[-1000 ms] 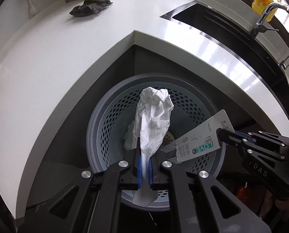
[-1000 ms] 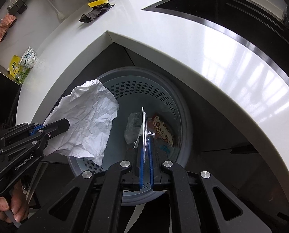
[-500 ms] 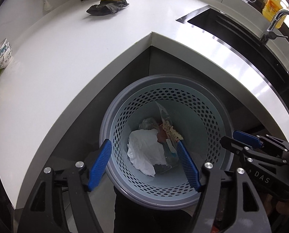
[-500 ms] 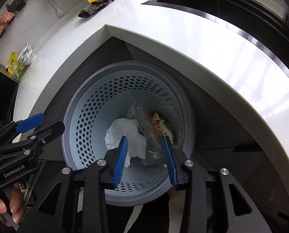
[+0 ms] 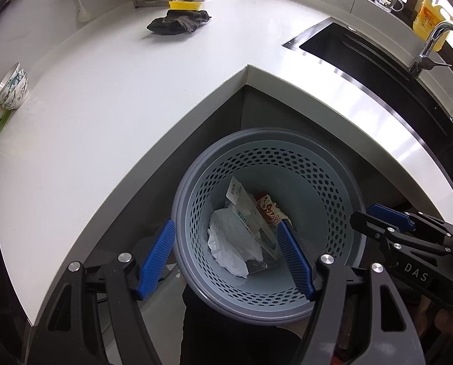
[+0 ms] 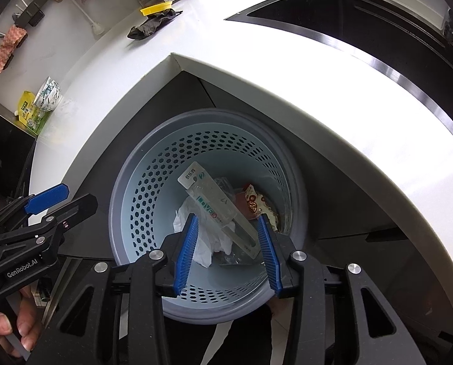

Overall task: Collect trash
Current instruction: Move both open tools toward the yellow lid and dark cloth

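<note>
Over the grey perforated basket [image 5: 326,164], in the left wrist view, the left gripper [image 5: 226,257] hangs with its jaws wide apart and nothing between them; they have just been opening, and the crumpled white paper [image 5: 232,243] now lies on the basket floor straight below, between the two blue pads as the camera sees it. Leaning on that paper is the clear blister pack [image 5: 250,216], its long axis running from the white card end at upper left down to lower right, with a red snack wrapper [image 5: 269,211] just beside it. The right gripper [image 5: 375,217] enters from the right edge above the basket rim. On the white table [image 5: 105,106] a dark rag [image 5: 179,22] lies far off near the back wall, well apart from both grippers and, by my judgement, closer to the left one if it counts as trash. From the right wrist view, the right gripper [image 6: 228,243] also stands with jaws apart and empty, having just been opening; the blister pack [image 6: 220,210] lies below them, card end pointing up-left, foot toward the right pad. The white paper [image 6: 202,237] sits under it and the wrapper [image 6: 255,202] to its right. The left gripper [image 6: 65,199] shows at left, a hand [image 6: 10,331] gripping its handle. Both dropped pieces appear to be in the basket.
</note>
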`<control>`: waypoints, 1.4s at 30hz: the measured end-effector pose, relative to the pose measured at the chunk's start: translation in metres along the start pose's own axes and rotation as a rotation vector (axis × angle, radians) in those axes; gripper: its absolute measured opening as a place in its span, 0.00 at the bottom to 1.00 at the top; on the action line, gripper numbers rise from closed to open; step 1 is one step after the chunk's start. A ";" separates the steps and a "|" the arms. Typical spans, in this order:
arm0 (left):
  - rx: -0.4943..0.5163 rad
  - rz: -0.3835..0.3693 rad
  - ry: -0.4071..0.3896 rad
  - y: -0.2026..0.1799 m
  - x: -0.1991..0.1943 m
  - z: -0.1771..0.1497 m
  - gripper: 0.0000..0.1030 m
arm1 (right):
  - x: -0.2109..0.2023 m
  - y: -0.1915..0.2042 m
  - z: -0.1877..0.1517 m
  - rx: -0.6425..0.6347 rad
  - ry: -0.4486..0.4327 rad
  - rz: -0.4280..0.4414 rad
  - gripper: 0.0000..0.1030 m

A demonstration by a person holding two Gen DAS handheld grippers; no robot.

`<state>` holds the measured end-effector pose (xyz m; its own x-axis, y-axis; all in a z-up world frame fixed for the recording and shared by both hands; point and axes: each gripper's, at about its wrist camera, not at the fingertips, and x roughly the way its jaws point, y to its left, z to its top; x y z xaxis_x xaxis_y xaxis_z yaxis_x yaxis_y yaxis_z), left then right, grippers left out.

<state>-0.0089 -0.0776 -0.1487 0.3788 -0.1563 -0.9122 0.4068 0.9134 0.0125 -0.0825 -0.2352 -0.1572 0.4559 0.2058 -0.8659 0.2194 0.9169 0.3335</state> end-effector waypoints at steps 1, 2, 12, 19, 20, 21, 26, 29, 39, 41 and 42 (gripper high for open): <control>-0.002 0.000 -0.001 0.002 -0.002 0.001 0.66 | -0.001 0.001 0.000 0.002 0.000 0.008 0.39; -0.004 0.000 -0.003 0.003 -0.004 0.001 0.66 | -0.003 0.001 0.000 0.006 0.003 0.018 0.39; -0.026 -0.022 -0.078 0.031 -0.040 0.021 0.78 | -0.018 0.021 0.006 -0.007 0.004 0.033 0.46; -0.041 -0.029 -0.138 0.062 -0.061 0.050 0.86 | -0.032 0.042 0.030 -0.019 -0.047 0.036 0.53; -0.044 -0.030 -0.147 0.067 -0.063 0.056 0.87 | -0.033 0.046 0.036 -0.017 -0.056 0.039 0.53; -0.048 -0.030 -0.154 0.073 -0.065 0.061 0.87 | -0.035 0.049 0.042 -0.015 -0.066 0.041 0.53; -0.068 0.054 -0.205 0.096 -0.071 0.093 0.88 | -0.039 0.066 0.077 -0.006 -0.117 0.039 0.56; -0.083 0.060 -0.226 0.111 -0.070 0.112 0.88 | -0.038 0.073 0.101 0.010 -0.144 0.027 0.56; -0.079 0.040 -0.233 0.149 -0.036 0.172 0.91 | -0.002 0.088 0.186 0.048 -0.186 0.012 0.56; -0.079 0.033 -0.223 0.157 -0.027 0.182 0.91 | 0.008 0.091 0.203 0.056 -0.189 0.011 0.56; -0.078 0.028 -0.218 0.160 -0.022 0.187 0.91 | 0.012 0.093 0.211 0.059 -0.191 0.012 0.56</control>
<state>0.2031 0.0019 -0.0502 0.5636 -0.2000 -0.8015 0.3312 0.9436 -0.0025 0.1258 -0.2199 -0.0577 0.6130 0.1425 -0.7771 0.2609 0.8919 0.3693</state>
